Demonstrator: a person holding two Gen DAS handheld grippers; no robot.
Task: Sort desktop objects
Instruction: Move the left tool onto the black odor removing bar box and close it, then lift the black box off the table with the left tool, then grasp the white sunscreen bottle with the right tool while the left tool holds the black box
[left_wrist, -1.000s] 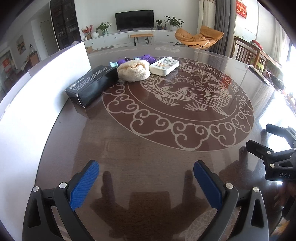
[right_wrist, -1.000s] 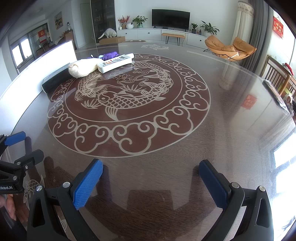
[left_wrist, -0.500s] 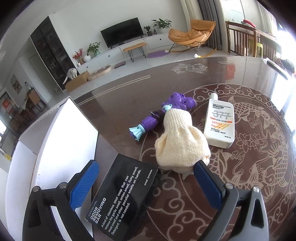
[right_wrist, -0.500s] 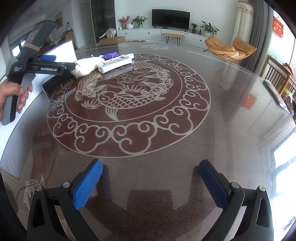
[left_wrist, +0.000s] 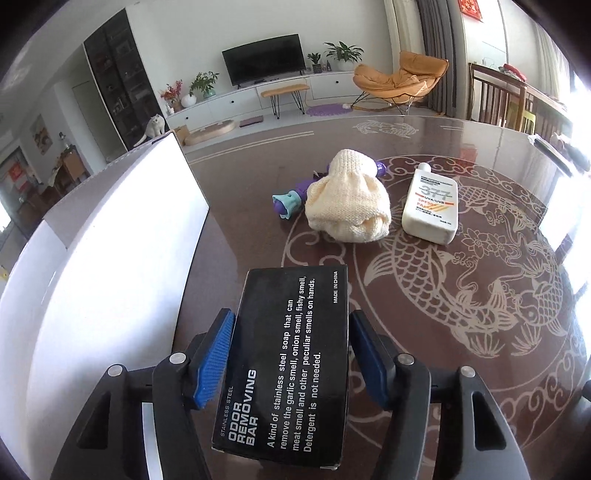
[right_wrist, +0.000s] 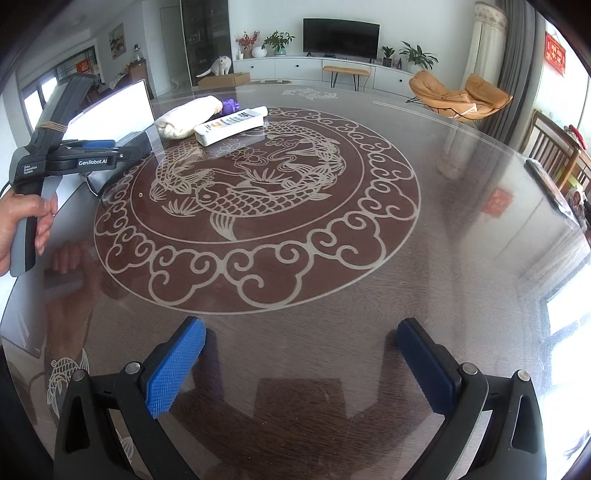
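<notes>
Your left claw (left_wrist: 290, 363) straddles the black box (left_wrist: 291, 354) marked as an odor removing bar, and its jaws are closing with the box between them; the blue pads (left_wrist: 214, 360) stand at the box's long sides, and whether they already press cannot be confirmed from the left wrist view. The box lies flat on the counter (left_wrist: 461, 369) with its near end under the claw, just beside the white panel (left_wrist: 110, 258) on its left, which suits a grip across the narrow width. Beyond it, well apart from the claw, rest the cream knitted item (left_wrist: 347, 201), the purple toy (left_wrist: 291, 197) partly hidden behind it, and the white bottle (left_wrist: 430, 201) lying label-up. Your right claw (right_wrist: 301, 369) hangs wide and empty over bare counter, apparently held in reserve while the left does the picking. In the right wrist view your hand (right_wrist: 22, 225) grips the left tool's handle. Against the frame a second ago, the left claw has travelled from the near, bare part of the counter up to the box and has narrowed from full spread; the right claw has not shifted.
</notes>
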